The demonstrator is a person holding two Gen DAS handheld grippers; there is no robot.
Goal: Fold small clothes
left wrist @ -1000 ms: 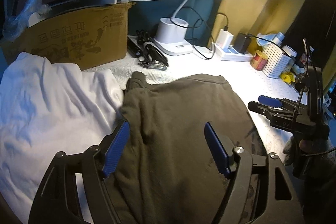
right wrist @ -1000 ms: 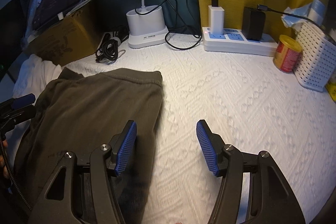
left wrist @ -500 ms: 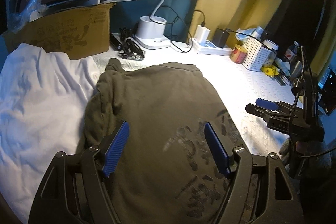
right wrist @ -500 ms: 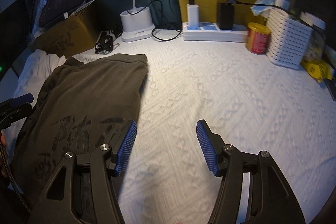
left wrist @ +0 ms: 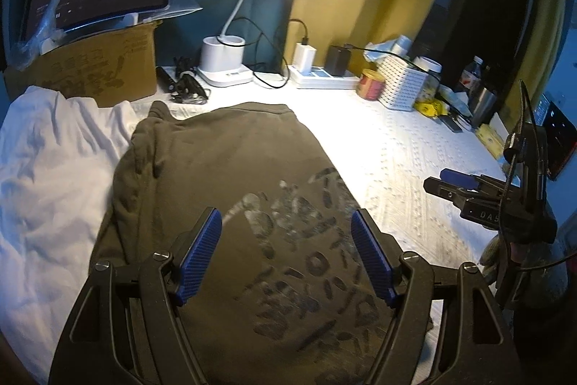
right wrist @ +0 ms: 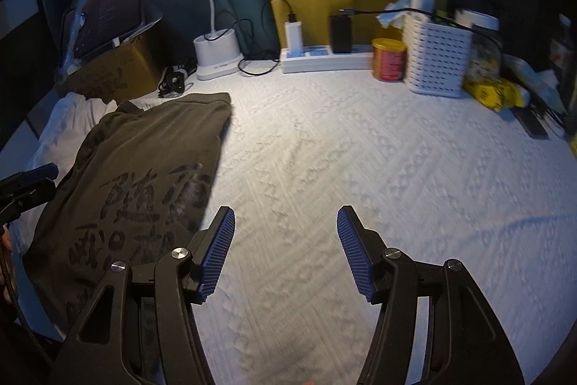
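Note:
An olive-green shirt (left wrist: 230, 175) with a dark printed design lies folded lengthwise on the white textured cover; it also shows at the left of the right wrist view (right wrist: 144, 175). My left gripper (left wrist: 286, 251) is open and empty, held above the shirt's printed part. My right gripper (right wrist: 285, 251) is open and empty, above the bare cover to the right of the shirt. In the left wrist view the right gripper (left wrist: 468, 190) shows at the right edge. The left gripper's tip (right wrist: 29, 183) shows at the left edge of the right wrist view.
A white garment (left wrist: 54, 175) lies left of the shirt. Along the back stand a cardboard box (left wrist: 93, 71) with a tablet on it, a lamp base (left wrist: 223, 60), a power strip (right wrist: 324, 58), a red can (right wrist: 387, 60) and a white basket (right wrist: 436, 60). Cables (left wrist: 184, 85) lie near the box.
Both grippers have drawn back and up from the shirt, so more of it and its print shows. The jaws stay open. The shirt has not moved.

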